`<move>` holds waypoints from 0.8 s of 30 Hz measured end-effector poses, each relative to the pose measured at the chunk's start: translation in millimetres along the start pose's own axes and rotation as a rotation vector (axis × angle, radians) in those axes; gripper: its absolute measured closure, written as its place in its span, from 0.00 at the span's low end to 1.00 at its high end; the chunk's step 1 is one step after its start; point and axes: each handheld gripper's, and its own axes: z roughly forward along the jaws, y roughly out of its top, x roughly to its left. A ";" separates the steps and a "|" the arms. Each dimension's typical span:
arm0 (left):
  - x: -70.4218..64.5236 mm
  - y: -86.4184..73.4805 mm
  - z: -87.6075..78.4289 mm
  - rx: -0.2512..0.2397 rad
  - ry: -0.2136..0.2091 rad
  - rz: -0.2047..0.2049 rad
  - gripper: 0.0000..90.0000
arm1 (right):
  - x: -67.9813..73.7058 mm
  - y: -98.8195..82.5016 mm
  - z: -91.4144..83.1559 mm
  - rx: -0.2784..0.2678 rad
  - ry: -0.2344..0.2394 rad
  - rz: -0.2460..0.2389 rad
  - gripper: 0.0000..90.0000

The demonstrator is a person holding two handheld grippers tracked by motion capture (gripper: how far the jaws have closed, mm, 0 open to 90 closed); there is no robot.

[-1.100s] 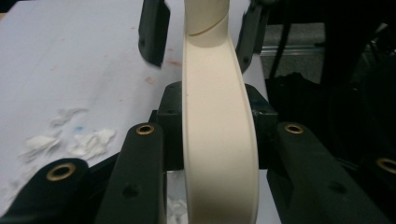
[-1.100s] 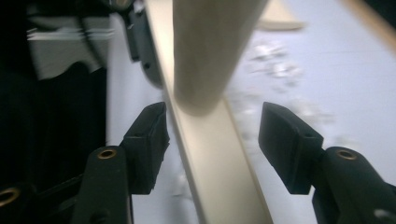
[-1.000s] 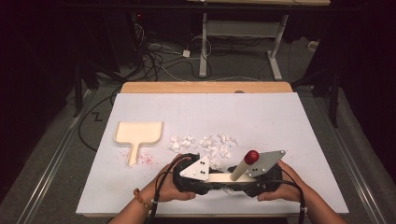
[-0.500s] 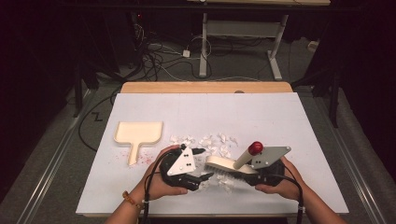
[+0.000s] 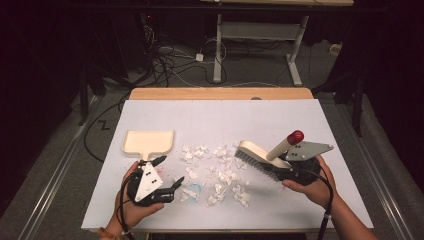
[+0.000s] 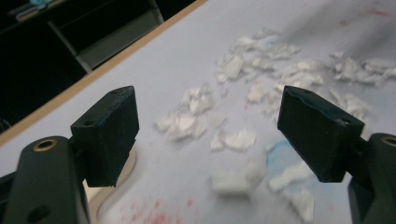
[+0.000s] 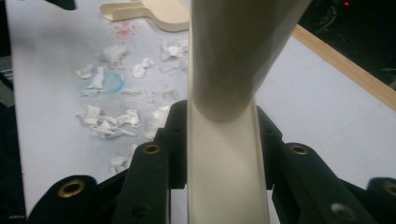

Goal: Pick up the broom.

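I see scraps [image 5: 220, 172] cluttering the worktop [image 5: 225, 115] middle between dustpan [image 5: 148, 142] and brush [image 5: 260, 156]; its far half lies open for passing.

Glossy plastic brush [image 5: 262, 155]; matt paper scraps [image 5: 220, 172]

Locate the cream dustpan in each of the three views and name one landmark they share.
High view: dustpan lies left of centre on the white table, its handle toward the left gripper.
Left gripper view: only a rounded cream edge at bottom left, beside the left jaw.
Right gripper view: top centre, partly behind the brush handle.
Shared landmark: the paper scraps.
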 end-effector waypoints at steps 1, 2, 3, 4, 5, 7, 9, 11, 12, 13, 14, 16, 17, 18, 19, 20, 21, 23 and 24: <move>2.0 -11.1 -5.9 0.026 0.014 -0.019 0.21 | -1.2 -0.3 -0.4 0.002 -0.006 0.004 0.76; 2.4 -17.2 -9.0 0.036 0.021 -0.032 0.21 | -2.7 -0.7 -1.0 0.003 -0.022 0.004 0.76; 2.4 -17.2 -9.0 0.036 0.021 -0.032 0.21 | -4.2 -0.8 -1.9 0.008 -0.035 0.008 0.76; 2.1 -29.5 -15.5 0.049 0.030 -0.062 0.21 | -6.1 -0.9 -2.7 0.011 -0.042 0.007 0.76; 2.4 -32.8 -17.2 0.050 0.032 -0.058 0.21 | -7.1 -0.9 -3.5 0.010 -0.055 0.006 0.76; 0.8 -41.0 -21.1 0.062 0.031 -0.078 0.21 | -8.9 -1.1 -4.6 0.013 -0.075 0.012 0.76; -0.4 -44.0 -21.7 0.074 0.022 -0.082 0.21 | -11.4 -2.0 -5.5 0.012 -0.095 0.010 0.76; -1.2 -44.6 -21.3 0.076 0.022 -0.082 0.21 | -12.0 -2.3 -5.6 0.016 -0.100 0.011 0.76; -1.7 -44.1 -19.9 0.080 0.020 -0.080 0.21 | -12.6 -3.0 -5.6 0.020 -0.104 0.018 0.76; -2.3 -43.8 -18.6 0.083 0.017 -0.076 0.21 | -14.0 -3.6 -5.4 0.020 -0.116 0.015 0.76; -3.6 -43.9 -16.5 0.090 0.012 -0.068 0.21 | -16.3 -4.6 -5.1 0.025 -0.124 0.018 0.76; -4.0 -45.3 -14.4 0.106 0.008 -0.060 0.21 | -18.8 -5.4 -4.5 0.025 -0.140 0.020 0.76; -4.0 -45.3 -14.4 0.106 0.008 -0.060 0.21 | -19.8 -5.7 -4.3 0.027 -0.145 0.028 0.76; -2.9 -46.5 -14.0 0.112 0.003 -0.062 0.21 | -21.8 -6.4 -3.7 0.027 -0.145 0.032 0.76; -2.9 -46.5 -14.0 0.112 0.003 -0.062 0.21 | -22.6 -6.7 -3.4 0.028 -0.151 0.035 0.76; -1.7 -47.3 -14.4 0.110 0.002 -0.070 0.21 | -24.2 -7.4 -2.2 0.032 -0.162 0.038 0.76; -1.4 -47.5 -14.7 0.110 0.005 -0.072 0.21 | -25.3 -7.7 -1.7 0.035 -0.164 0.037 0.76; -1.2 -47.6 -14.9 0.109 0.005 -0.073 0.21 | -26.7 -8.6 -0.9 0.036 -0.167 0.041 0.76; -0.9 -47.6 -15.1 0.107 0.001 -0.075 0.21 | -28.4 -9.9 0.2 0.043 -0.181 0.049 0.76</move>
